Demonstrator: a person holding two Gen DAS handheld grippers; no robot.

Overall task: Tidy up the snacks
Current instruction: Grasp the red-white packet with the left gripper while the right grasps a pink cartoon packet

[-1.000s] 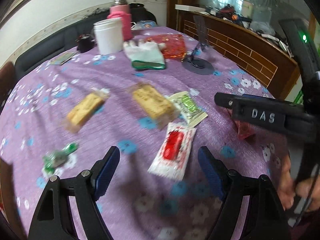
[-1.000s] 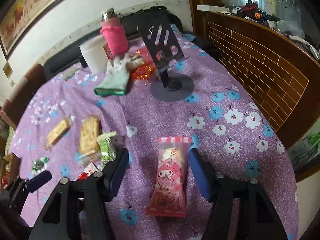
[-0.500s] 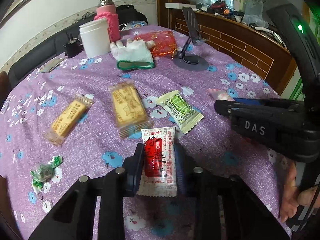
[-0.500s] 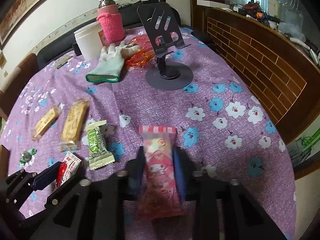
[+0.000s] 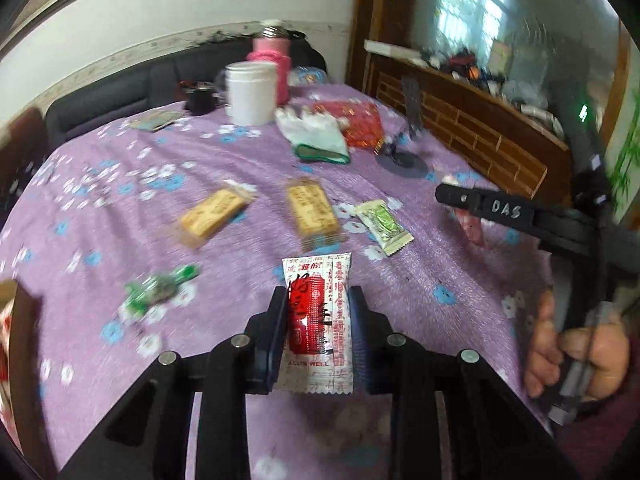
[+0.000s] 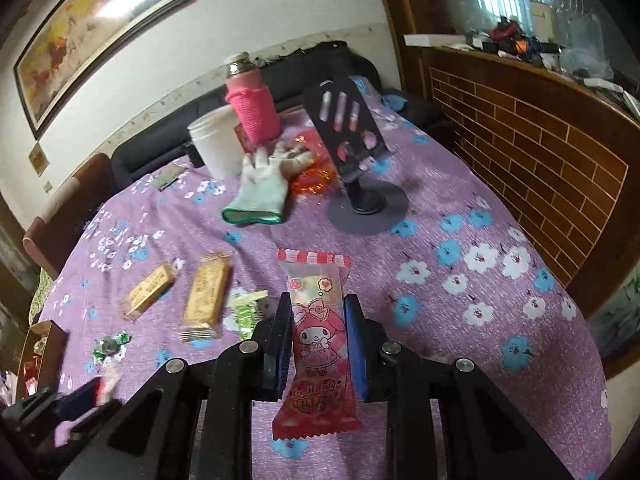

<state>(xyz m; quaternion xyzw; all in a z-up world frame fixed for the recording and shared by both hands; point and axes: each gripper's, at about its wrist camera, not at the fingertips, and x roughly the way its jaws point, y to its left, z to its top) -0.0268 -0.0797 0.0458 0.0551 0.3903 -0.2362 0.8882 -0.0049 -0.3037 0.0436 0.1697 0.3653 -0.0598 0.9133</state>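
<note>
Currently, both grippers hold one snack each above the purple flowered tablecloth (image 5: 400,280).

Left gripper (image 5: 318,332): jaws clenched on a white packet with a red centre (image 5: 318,312). The pads press its two long edges; the top of the packet stands out past the fingertips, the bottom hangs between the black arms. It appears lifted off the cloth.

Right gripper (image 6: 318,340): jaws clenched on a pink cartoon packet (image 6: 318,336), gripped at its middle. Its striped top end points away from the camera and its red bottom end hangs below the pads.

In the left wrist view the right gripper shows at the right edge as a black bar, with the person's hand (image 5: 576,352) around its handle.

Still lying on the cloth, left wrist view:
- two yellow biscuit packets, one (image 5: 212,216) left of the other (image 5: 314,212), apart
- a green packet (image 5: 384,226) just right of the second biscuit packet
- a small green wrapped sweet (image 5: 160,288) nearer the camera, at left

Far side of the table: a white jar (image 5: 250,92), a bottle in a pink sleeve (image 5: 276,64) behind it, a white glove (image 5: 316,132) with a green cuff, a red bag (image 5: 360,124) partly under the glove, and a black phone stand (image 6: 352,136).

Right wrist view, left edge: a cardboard box (image 6: 40,340) with wrapped items inside, partly cut off.
</note>
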